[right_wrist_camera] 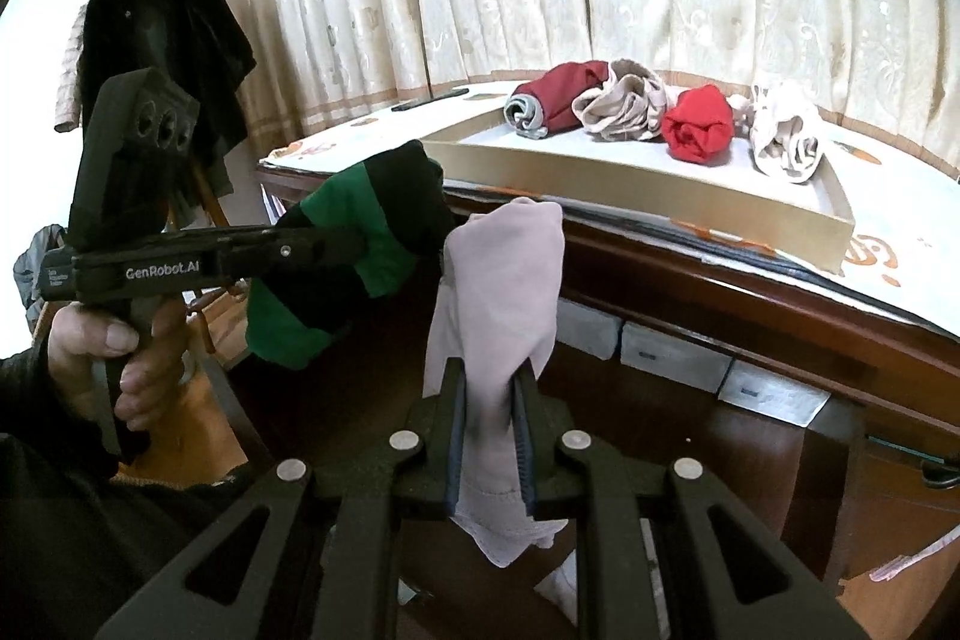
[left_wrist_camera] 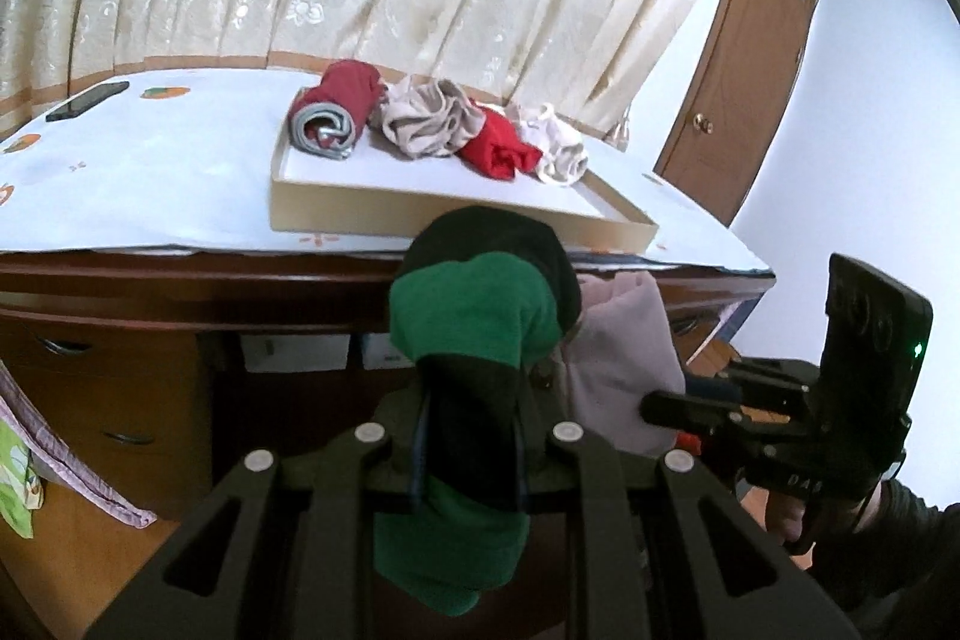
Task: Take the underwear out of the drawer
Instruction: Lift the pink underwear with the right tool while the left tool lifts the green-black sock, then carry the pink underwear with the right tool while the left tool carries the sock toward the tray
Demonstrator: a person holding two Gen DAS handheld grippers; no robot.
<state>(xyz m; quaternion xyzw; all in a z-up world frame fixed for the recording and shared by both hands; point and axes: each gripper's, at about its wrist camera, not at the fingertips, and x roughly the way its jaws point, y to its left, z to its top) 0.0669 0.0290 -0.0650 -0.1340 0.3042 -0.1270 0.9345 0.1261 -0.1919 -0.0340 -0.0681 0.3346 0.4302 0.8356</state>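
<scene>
My left gripper [left_wrist_camera: 471, 394] is shut on green and black underwear [left_wrist_camera: 474, 316], held in the air below the desk's front edge; it also shows in the right wrist view [right_wrist_camera: 342, 244]. My right gripper [right_wrist_camera: 489, 376] is shut on pale pink underwear [right_wrist_camera: 504, 280], held up just right of the green pair; it also shows in the left wrist view [left_wrist_camera: 624, 352]. A shallow beige tray [left_wrist_camera: 336, 208] on the desk holds a dark red roll [left_wrist_camera: 339, 112], a beige bundle [left_wrist_camera: 429, 124], a bright red piece [left_wrist_camera: 501, 145] and a pale piece [left_wrist_camera: 558, 145].
The wooden desk [left_wrist_camera: 180, 280] has a white patterned cover and drawers with handles at the left [left_wrist_camera: 126, 436]. A black phone [left_wrist_camera: 87, 100] lies at the far left. Grey boxes [right_wrist_camera: 678, 358] sit under the desk. A curtain hangs behind; a door [left_wrist_camera: 744, 58] stands right.
</scene>
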